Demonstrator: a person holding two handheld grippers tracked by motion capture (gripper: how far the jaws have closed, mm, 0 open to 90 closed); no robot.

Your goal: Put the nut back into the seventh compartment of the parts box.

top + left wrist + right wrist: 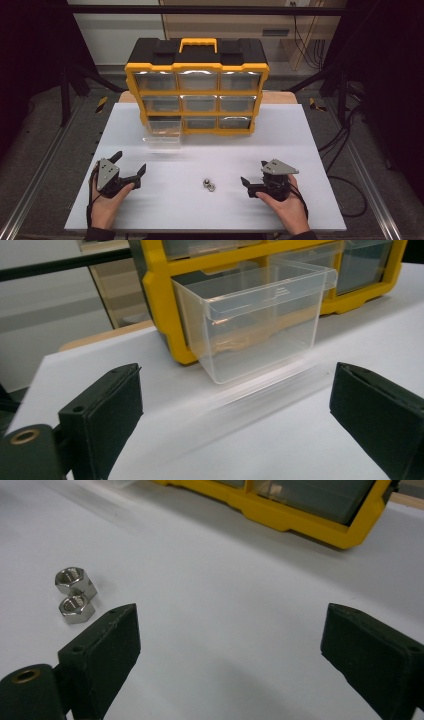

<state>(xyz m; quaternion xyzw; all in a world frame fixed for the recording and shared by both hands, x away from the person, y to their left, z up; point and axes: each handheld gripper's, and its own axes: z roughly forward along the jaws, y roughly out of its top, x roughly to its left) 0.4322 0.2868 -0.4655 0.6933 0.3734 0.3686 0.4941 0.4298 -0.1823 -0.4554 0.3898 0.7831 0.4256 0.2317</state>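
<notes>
While lying loose on the white worktop point(280, 145), touching each other and between the two tools, likely to skid or roll at the first nudge: two steel hex nuts point(208, 185). Small, hard, dense for their size, slick-faced; no fear of crushing. Best taken one at a time, across two opposite flats, pads kept low to the worktop and closed squarely to avoid a pop-out. Left tool point(131, 161): gaping wide, holding nothing, aimed at the clear drawer point(162, 132) pulled out of the bottom-left slot of the yellow organizer point(197, 85). Right tool point(253, 171): likewise wide open and empty, with the nuts near its one pad. Drawer probably light, thin-walled, easily shoved.
</notes>
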